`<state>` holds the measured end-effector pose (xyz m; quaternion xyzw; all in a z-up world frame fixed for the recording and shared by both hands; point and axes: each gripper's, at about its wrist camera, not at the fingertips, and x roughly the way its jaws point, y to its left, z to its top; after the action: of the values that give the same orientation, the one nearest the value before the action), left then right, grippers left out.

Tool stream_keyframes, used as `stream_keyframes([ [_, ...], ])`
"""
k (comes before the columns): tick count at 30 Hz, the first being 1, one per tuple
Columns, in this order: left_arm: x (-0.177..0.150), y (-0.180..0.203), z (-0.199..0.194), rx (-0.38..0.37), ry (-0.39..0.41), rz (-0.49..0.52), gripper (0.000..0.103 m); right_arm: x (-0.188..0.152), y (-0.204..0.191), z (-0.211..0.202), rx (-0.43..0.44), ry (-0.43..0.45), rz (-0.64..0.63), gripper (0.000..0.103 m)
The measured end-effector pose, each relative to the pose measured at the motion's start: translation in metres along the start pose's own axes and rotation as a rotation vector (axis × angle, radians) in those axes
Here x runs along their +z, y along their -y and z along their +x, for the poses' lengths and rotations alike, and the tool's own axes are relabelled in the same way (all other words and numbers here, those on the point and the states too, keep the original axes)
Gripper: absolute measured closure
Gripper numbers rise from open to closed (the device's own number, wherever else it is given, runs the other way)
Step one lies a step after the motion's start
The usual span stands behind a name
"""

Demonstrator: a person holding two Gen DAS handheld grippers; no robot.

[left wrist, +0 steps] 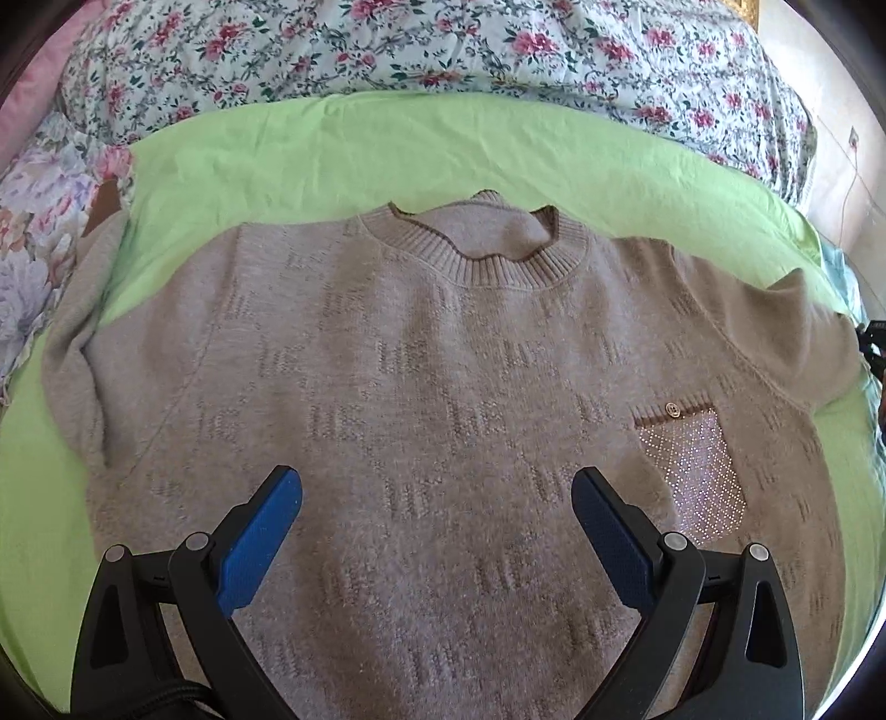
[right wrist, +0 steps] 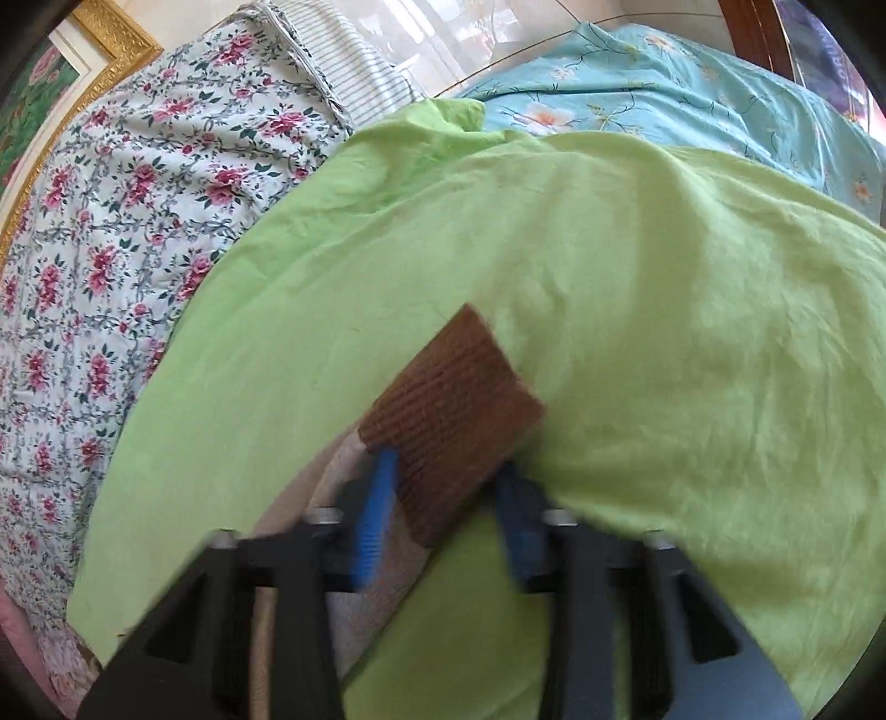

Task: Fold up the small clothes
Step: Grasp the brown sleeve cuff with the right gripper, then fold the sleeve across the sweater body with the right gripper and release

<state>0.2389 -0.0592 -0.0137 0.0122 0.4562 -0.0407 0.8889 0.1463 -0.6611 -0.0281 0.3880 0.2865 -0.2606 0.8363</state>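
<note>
A beige knit sweater (left wrist: pixel 421 387) lies flat, front up, on a green sheet (left wrist: pixel 387 149), collar at the far side, with a sparkly chest pocket (left wrist: pixel 692 471) at the right. My left gripper (left wrist: pixel 437 487) hovers open over the sweater's lower chest, holding nothing. In the right wrist view my right gripper (right wrist: pixel 448 471) has its blue fingers (right wrist: pixel 376 498) around the brown ribbed cuff (right wrist: pixel 454 399) of a beige sleeve (right wrist: pixel 354 554), which sticks out beyond the tips above the green sheet (right wrist: pixel 609 277). The frame is motion-blurred.
A floral quilt (left wrist: pixel 387 44) bunches along the far side and shows at the left in the right wrist view (right wrist: pixel 111 249). A light blue flowered cover (right wrist: pixel 664 99) lies at the far right. A gold picture frame (right wrist: pixel 105 39) hangs behind.
</note>
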Motion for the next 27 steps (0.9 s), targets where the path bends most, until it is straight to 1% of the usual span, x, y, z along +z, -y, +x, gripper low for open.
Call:
stream_keyframes([
  [2,-0.003,-0.002,0.0,-0.005,-0.003,-0.005,0.005,-0.005,-0.012,-0.013,0.012,0.02,-0.042,0.095],
  [5,-0.005,-0.006,0.001,-0.034,-0.02,-0.033,0.005,-0.018,-0.044,-0.035,0.093,0.03,-0.124,0.095],
  [7,-0.009,-0.011,-0.002,-0.053,-0.026,-0.049,0.005,-0.03,-0.074,-0.049,0.157,0.015,-0.182,0.095],
  [10,-0.016,-0.02,-0.006,-0.047,-0.031,-0.062,0.005,-0.064,-0.129,-0.069,0.294,-0.042,-0.28,0.095],
  [11,-0.018,-0.024,-0.007,-0.053,-0.032,-0.072,0.005,-0.075,-0.146,-0.073,0.341,-0.066,-0.3,0.095],
  [12,-0.021,-0.028,-0.01,-0.061,-0.033,-0.084,0.005,-0.093,-0.168,-0.077,0.404,-0.102,-0.326,0.095],
  [14,-0.026,-0.037,-0.015,-0.082,-0.033,-0.11,0.005,-0.13,-0.209,-0.081,0.498,-0.175,-0.372,0.095],
  [17,-0.032,-0.053,-0.024,-0.118,-0.034,-0.141,0.005,-0.186,-0.261,-0.076,0.606,-0.291,-0.41,0.095],
  [20,-0.035,-0.068,-0.035,-0.157,-0.02,-0.164,0.005,-0.24,-0.308,-0.064,0.671,-0.386,-0.449,0.095],
  [22,-0.035,-0.077,-0.042,-0.178,-0.008,-0.17,0.005,-0.276,-0.335,-0.048,0.709,-0.467,-0.462,0.095],
  [24,-0.035,-0.086,-0.047,-0.203,0.007,-0.177,0.005,-0.312,-0.361,-0.035,0.734,-0.529,-0.488,0.095],
  [27,-0.034,-0.095,-0.046,-0.239,0.006,-0.182,0.005,-0.356,-0.389,-0.012,0.752,-0.628,-0.5,0.095],
])
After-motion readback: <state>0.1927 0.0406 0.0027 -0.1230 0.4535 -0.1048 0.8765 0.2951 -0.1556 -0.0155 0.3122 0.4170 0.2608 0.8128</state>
